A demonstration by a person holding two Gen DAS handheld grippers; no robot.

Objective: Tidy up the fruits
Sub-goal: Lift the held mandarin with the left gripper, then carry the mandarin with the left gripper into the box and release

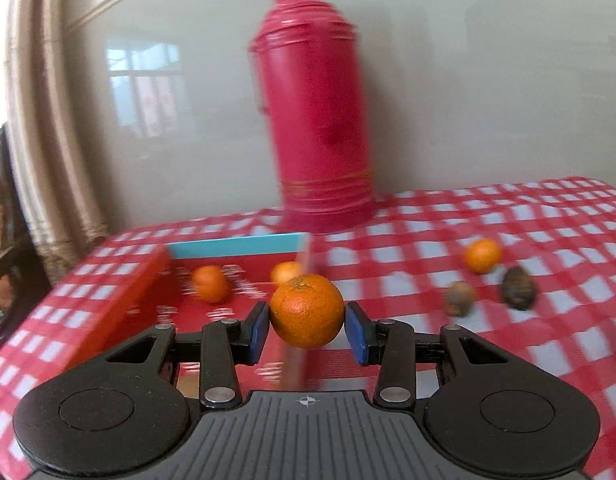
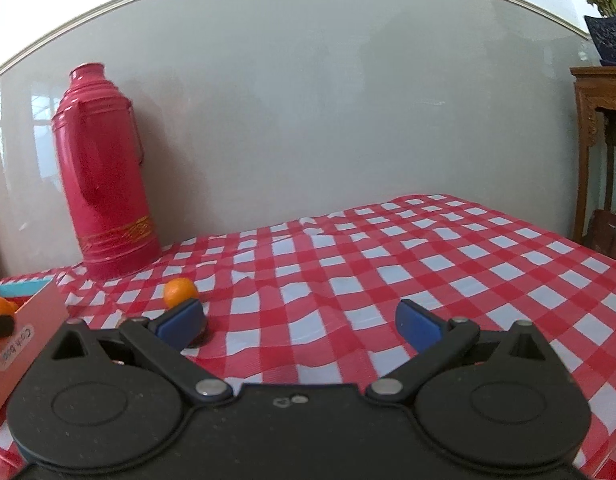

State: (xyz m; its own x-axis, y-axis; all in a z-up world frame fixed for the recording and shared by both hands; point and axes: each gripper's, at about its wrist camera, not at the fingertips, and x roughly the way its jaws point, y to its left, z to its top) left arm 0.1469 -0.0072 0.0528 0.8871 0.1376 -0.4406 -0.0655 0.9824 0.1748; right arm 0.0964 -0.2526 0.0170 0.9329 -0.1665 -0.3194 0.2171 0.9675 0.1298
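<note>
beyond both pairs of fingers stands a red thermos on the checked cloth. ahead-left of the left gripper lies a red box holding two oranges. its pads clamp an orange. the right gripper gapes wide, holding nothing.

Spread right hand-held gripper above checkered tablecloth.
</note>
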